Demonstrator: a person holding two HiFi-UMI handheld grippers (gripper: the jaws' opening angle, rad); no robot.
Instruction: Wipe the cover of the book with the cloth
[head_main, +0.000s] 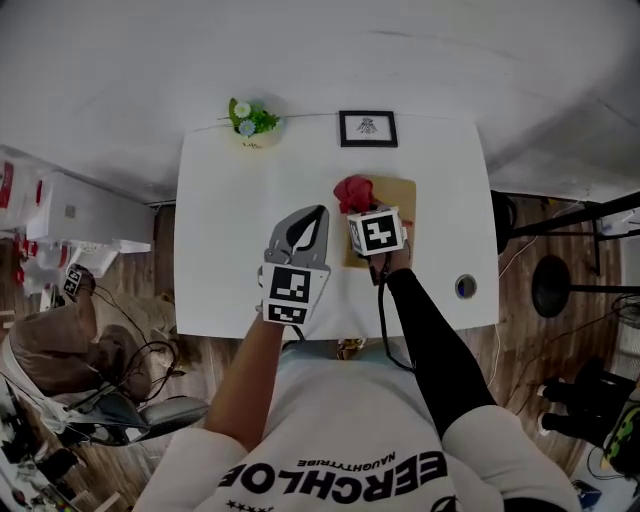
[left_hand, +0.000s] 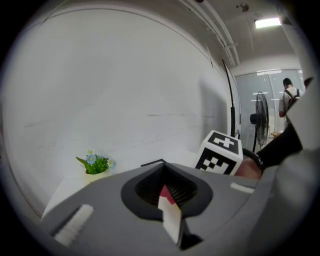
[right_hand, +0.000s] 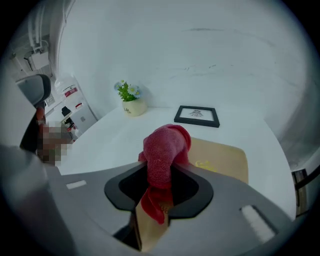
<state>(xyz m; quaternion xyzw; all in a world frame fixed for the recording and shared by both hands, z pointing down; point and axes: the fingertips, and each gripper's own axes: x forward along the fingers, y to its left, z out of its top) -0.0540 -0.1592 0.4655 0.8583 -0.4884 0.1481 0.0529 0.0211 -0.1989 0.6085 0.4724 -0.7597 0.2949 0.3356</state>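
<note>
Head view puts the book (head_main: 398, 192) directly under my right hand-held gripper (head_main: 365, 210), which pinches the red cloth (head_main: 352, 189) over its far end; its long axis runs toward me. My left hand-held gripper (head_main: 306, 228), pressed together on nothing, is just beside.

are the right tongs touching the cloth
Touching. The right gripper view shows the right tongs shut on the cloth, which bunches out ahead of them.

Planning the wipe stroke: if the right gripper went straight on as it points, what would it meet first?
Probably the book, with its held cloth leading, since it tilts down over the cover; the frame stands farther on. Depth is unclear.
</note>
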